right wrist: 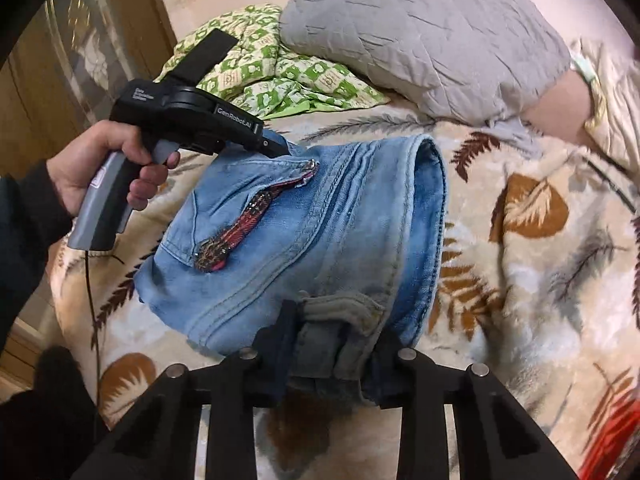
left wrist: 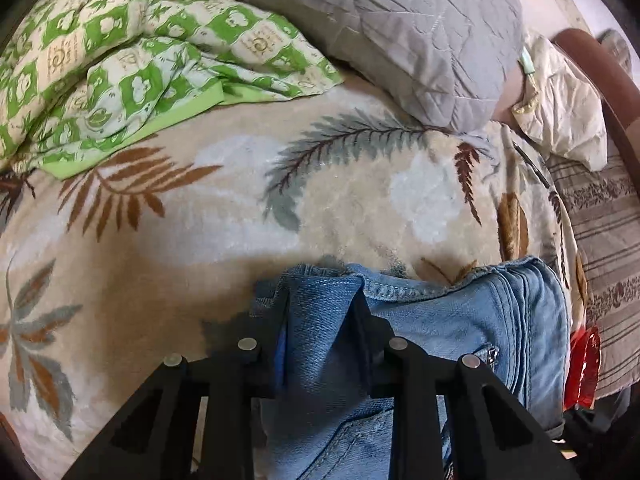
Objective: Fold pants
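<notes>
Denim fills the lower middle of both wrist views: the light blue pants point(right wrist: 304, 232) lie folded into a thick bundle on a leaf-patterned blanket point(left wrist: 200, 216) covering the bed. In the left wrist view the left gripper point(left wrist: 320, 304) has its jaws clamped on a bunched flap of the pants near the folded edge; the cloth beneath the jaws is hidden by the black frame. In the right wrist view the right gripper point(right wrist: 332, 320) has its jaws closed on a greyish seam at the bundle's near edge, and the fingertips are buried in cloth. The person's left hand point(right wrist: 108, 172) shows there gripping the handle of the left gripper, whose tip is lost behind the denim's far corner. A plaid trim point(right wrist: 236, 232) runs along a pocket. Beyond the pants lie a grey pillow point(left wrist: 420, 32) and a green checked quilt point(left wrist: 132, 68), both cut off by the lens rim. Open blanket stretches between the bundle and these. A red item point(left wrist: 584, 372) beside the pants is too cropped to identify.
</notes>
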A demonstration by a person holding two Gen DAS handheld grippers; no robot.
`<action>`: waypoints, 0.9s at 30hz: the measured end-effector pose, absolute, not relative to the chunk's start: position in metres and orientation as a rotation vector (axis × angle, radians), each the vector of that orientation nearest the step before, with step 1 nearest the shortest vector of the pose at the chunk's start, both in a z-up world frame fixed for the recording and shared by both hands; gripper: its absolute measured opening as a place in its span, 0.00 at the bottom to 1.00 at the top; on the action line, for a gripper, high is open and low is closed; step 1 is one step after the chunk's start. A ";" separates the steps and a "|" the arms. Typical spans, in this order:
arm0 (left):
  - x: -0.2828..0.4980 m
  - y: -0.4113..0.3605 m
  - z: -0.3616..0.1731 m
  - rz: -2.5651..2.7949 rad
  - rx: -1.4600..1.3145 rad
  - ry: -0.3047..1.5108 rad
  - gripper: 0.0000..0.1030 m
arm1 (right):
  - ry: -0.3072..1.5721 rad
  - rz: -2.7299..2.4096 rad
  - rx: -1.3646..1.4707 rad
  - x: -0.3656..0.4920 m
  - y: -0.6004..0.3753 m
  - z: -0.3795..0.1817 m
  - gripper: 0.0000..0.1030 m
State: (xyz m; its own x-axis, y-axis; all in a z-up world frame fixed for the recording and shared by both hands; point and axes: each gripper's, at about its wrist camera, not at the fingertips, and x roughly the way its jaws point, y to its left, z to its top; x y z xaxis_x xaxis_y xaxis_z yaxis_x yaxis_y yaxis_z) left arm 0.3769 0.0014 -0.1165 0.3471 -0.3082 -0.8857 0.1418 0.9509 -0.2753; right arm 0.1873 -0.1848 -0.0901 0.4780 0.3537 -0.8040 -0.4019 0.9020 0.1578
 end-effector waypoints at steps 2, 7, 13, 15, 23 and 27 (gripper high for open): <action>0.377 0.003 -0.115 -0.294 -0.162 1.188 0.28 | 0.963 0.458 -0.071 0.187 -0.183 -0.089 0.31; 0.377 0.000 -0.115 -0.295 -0.137 1.188 0.28 | 0.957 0.454 -0.080 0.187 -0.185 -0.089 0.30; 0.389 0.001 -0.132 -0.302 -0.144 1.232 0.26 | 0.939 0.436 -0.117 0.174 -0.188 -0.098 0.27; 0.391 -0.001 -0.135 -0.302 -0.141 1.233 0.27 | 0.945 0.433 -0.092 0.170 -0.192 -0.107 0.27; 0.391 0.000 -0.136 -0.305 -0.132 1.222 0.30 | 0.944 0.429 -0.045 0.170 -0.197 -0.106 0.27; 0.379 0.000 -0.123 -0.277 -0.123 1.165 0.63 | 0.942 0.432 0.001 0.171 -0.201 -0.102 0.41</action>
